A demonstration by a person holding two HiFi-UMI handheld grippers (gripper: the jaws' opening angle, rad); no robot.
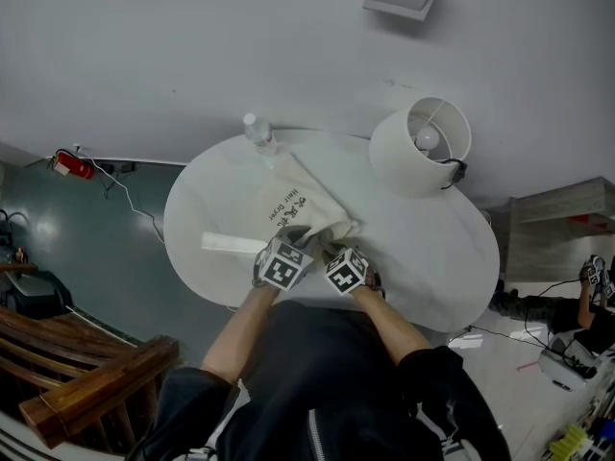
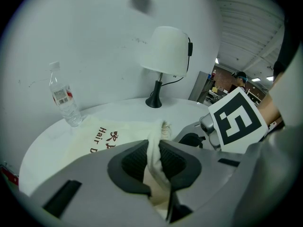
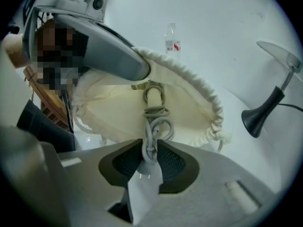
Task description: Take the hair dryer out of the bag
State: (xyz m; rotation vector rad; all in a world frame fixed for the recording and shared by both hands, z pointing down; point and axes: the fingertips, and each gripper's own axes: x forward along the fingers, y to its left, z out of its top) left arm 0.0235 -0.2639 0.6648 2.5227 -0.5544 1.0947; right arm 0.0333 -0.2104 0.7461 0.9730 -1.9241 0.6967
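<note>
On the white oval table [image 1: 432, 257], the largest thing is a white lamp [image 1: 420, 147], which stands at the far edge towards the right on a dark foot, its round shade open at the top with the bulb showing.

Left of it, a cream drawstring bag [image 1: 288, 200] lies flat across the middle of the table. Its closed end reaches towards the far edge and its gathered mouth faces the near edge, where the person stands. Brown lettering on the cloth reads "Hair Dryer".

Both grippers meet at the bag's mouth, close to the near edge and side by side, with their marker cubes almost touching. The left gripper [image 2: 155, 150] has its jaws narrowed on a fold of the bag's rim, and the cloth is pinched between the dark pads and lifted, so the mouth gapes. The right gripper [image 3: 150, 157] has its jaws closed on a bundled grey cord [image 3: 154, 122] that runs out of the open mouth. The plug [image 3: 145, 171] sits just behind the pads.

The hair dryer's body is inside the bag and cannot be made out; only its cord has come past the rim.

A clear water bottle [image 1: 259, 134] with a white cap stands at the far edge, just beside the bag's closed end.

A flat white strip [image 1: 231, 243] lies near the left edge, just beside the left gripper.
</note>
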